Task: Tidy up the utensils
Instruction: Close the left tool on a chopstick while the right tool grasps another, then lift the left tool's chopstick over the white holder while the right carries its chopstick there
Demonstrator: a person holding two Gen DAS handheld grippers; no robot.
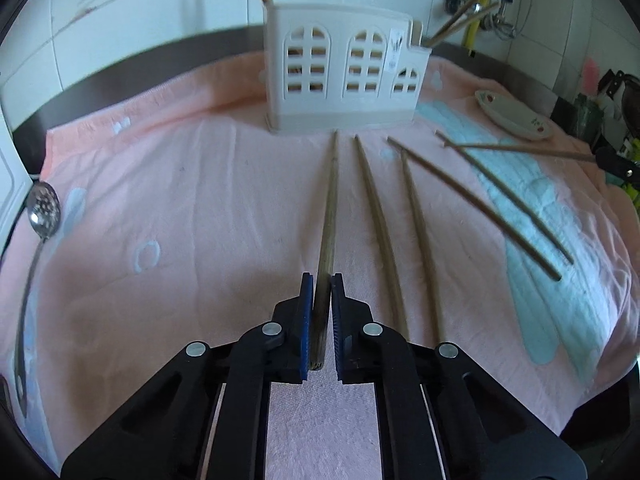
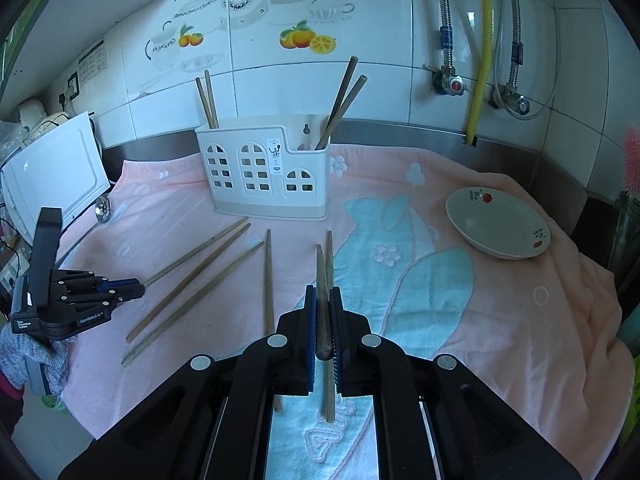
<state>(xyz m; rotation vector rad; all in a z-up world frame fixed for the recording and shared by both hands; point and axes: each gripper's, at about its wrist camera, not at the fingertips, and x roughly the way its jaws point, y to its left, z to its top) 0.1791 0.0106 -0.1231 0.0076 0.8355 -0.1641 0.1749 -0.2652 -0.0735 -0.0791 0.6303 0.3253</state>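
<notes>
Chopsticks are the matter here, and they sit in three places on a pink towel [image 2: 500, 320] with pale blue shapes, spread across the counter. The white utensil holder [image 2: 266, 178] with arched window cut-outs stands upright at the back of the towel, near the tiled wall; two chopsticks [image 2: 208, 98] lean out of its left end and two more [image 2: 344, 98] out of its right. A shallow flowered dish [image 2: 498, 222] rests on the towel well to the right of the holder. Loose chopsticks [image 1: 380, 216] lie flat on the towel in front of the holder, fanned side by side. A slotted spoon [image 1: 42, 210] lies at the towel's left edge. The left gripper [image 1: 323, 312] is clamped around one chopstick [image 1: 330, 208] whose tip points toward the holder's base. The right gripper [image 2: 323, 320] is likewise clenched on a chopstick [image 2: 321, 280], with another lying just beside it.
</notes>
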